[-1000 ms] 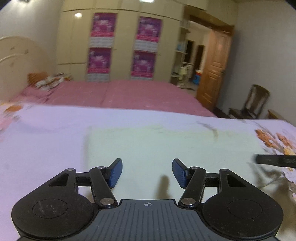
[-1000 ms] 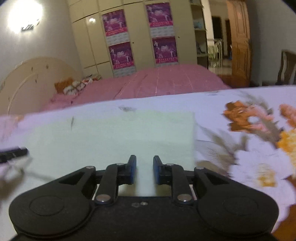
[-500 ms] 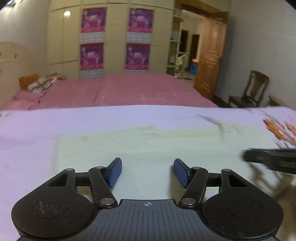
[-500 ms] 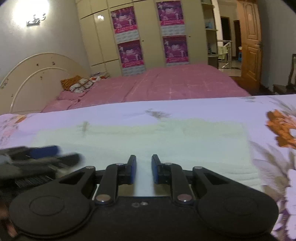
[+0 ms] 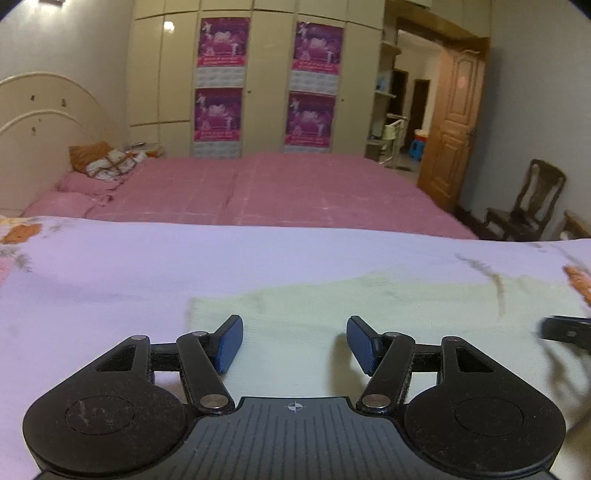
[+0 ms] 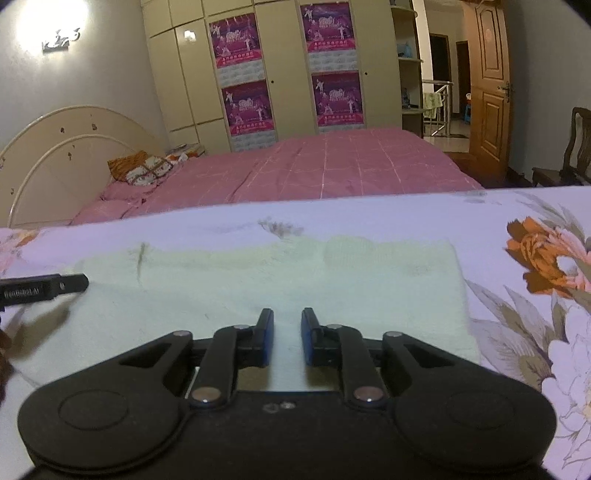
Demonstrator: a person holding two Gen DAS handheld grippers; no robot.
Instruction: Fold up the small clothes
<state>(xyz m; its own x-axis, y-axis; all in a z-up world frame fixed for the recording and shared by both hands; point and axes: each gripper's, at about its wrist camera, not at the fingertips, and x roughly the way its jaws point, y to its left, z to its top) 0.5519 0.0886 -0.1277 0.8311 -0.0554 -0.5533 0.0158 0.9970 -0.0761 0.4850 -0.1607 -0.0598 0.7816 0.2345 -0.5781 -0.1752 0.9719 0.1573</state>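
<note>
Floral sheet [image 6: 517,325] | pale cloth [image 6: 258,288] flat | seemingly under both hand-held grippers

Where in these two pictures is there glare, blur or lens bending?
Right wrist view: the wall lamp burns out to white glare; the floral sheet edge curves from the fisheye. Left wrist view: a small reflection shines on the wardrobe; the right gripper at the frame's edge is smeared; the pale green cloth looks soft, its weave unreadable.
</note>
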